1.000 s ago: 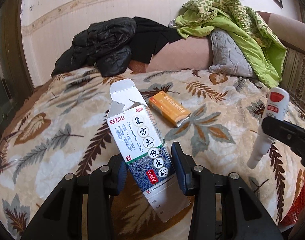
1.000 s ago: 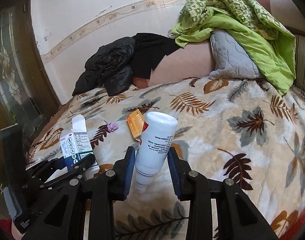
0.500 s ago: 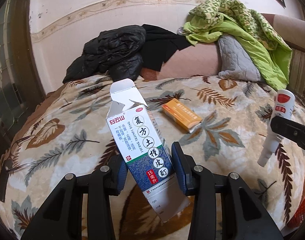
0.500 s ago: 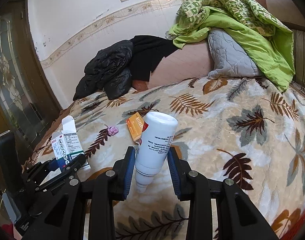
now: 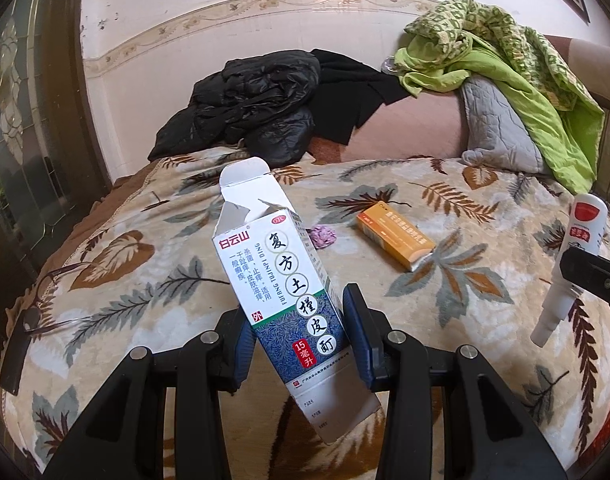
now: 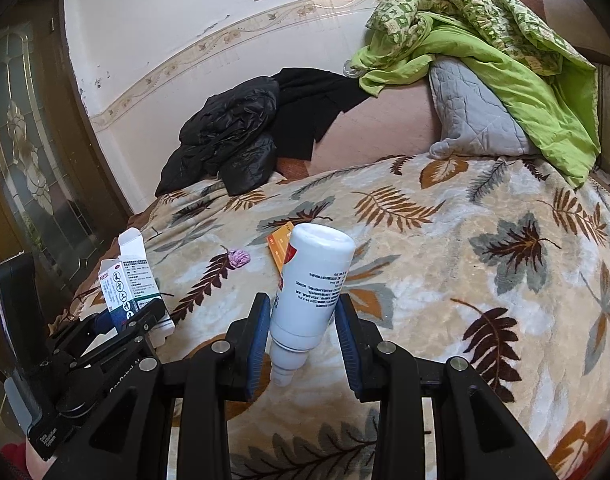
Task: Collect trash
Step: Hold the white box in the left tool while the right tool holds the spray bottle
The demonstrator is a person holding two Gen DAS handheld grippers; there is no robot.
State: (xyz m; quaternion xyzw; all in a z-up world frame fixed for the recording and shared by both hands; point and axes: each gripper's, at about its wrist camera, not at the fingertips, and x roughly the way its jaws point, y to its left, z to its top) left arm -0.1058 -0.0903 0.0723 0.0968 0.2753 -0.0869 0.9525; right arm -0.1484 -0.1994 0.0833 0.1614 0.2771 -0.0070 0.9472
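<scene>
The left gripper point(image 5: 299, 344) is clamped on one opened white medicine box point(image 5: 283, 284); the right gripper point(image 6: 303, 344) is clamped on one white bottle point(image 6: 311, 292). Beyond both, one orange box point(image 5: 395, 242) and one purple scrap point(image 5: 322, 236) are seen on the leaf-patterned blanket point(image 5: 145, 280).

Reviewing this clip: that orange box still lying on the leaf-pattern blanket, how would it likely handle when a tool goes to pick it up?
The orange box is a closed, flat-sided carton, so it should be fairly stiff yet crushable under a hard squeeze. It looks small, so probably light. Lying flat on the soft blanket, it will not roll, though it may sink slightly when pressed.
</scene>
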